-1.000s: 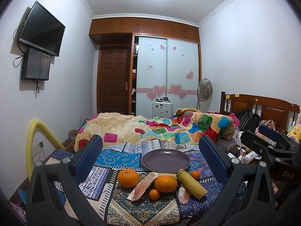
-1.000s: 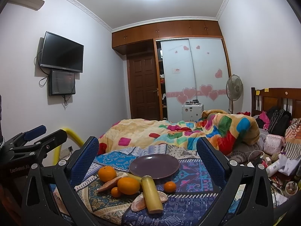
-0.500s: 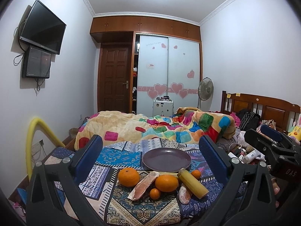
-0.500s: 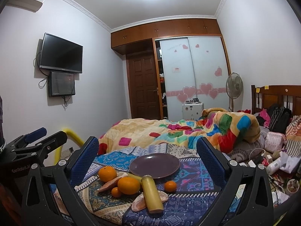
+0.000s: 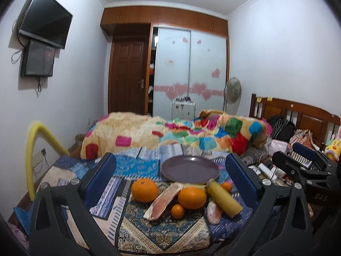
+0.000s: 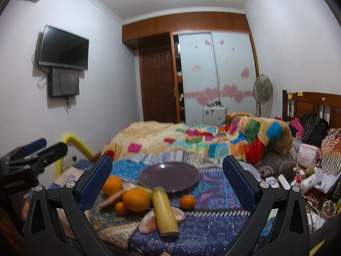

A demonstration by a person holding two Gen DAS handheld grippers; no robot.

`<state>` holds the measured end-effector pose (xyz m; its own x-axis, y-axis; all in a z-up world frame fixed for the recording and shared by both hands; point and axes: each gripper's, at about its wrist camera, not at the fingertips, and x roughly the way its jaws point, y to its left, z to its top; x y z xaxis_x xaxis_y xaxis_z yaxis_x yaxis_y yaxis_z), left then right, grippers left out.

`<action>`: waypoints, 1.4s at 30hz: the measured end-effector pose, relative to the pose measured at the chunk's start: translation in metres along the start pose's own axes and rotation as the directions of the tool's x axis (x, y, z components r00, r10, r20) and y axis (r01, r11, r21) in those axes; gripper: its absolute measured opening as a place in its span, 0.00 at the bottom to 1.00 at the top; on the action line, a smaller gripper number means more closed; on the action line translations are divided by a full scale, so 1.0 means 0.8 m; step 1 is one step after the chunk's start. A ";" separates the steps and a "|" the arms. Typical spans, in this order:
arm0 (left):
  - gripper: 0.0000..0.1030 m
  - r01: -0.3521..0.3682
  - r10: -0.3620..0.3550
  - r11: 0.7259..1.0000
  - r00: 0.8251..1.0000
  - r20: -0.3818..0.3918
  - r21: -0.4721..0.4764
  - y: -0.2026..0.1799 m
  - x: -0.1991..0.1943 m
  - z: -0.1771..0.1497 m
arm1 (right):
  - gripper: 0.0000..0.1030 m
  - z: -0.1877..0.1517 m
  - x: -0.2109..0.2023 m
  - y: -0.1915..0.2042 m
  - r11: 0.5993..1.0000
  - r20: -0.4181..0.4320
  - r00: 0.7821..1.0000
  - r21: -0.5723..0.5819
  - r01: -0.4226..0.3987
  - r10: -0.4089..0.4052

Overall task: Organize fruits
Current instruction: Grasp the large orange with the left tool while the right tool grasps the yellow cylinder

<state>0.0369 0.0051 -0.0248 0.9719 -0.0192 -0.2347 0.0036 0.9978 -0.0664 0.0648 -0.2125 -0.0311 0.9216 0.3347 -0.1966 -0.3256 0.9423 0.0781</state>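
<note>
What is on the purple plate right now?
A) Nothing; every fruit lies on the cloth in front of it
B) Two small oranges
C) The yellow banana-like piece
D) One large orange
A: the purple plate shows only a bare surface, while the large oranges, the small oranges and the yellow piece lie on the patterned cloth in front of it.

My right gripper (image 6: 167, 179) hangs wide open over a patterned cloth (image 6: 204, 224): a purple plate (image 6: 168, 178), 4 oranges, a yellow cylinder (image 6: 165, 211) (lying flat).
</note>
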 end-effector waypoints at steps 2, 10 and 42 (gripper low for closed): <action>1.00 -0.003 0.002 1.000 0.999 -0.041 -0.004 0.007 0.016 -0.009 | 1.00 -0.011 0.013 -0.004 1.000 -0.041 0.999 -0.005 -0.001 0.001; 0.79 -0.021 0.017 1.000 0.972 -0.232 -0.013 0.032 0.081 -0.061 | 0.92 -0.061 0.065 -0.020 0.999 -0.217 0.976 -0.036 -0.009 0.001; 0.67 0.014 -0.030 0.999 0.870 -0.493 -0.036 0.085 0.247 -0.104 | 0.35 -0.105 0.165 -0.010 0.978 -0.438 0.876 0.043 -0.203 0.201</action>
<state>0.2094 0.0639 -0.1565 0.7289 -0.0780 -0.6802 0.0091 0.9945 -0.1042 0.1714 -0.1749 -0.1399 0.6496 0.4862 -0.5845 -0.4967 0.8534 0.1579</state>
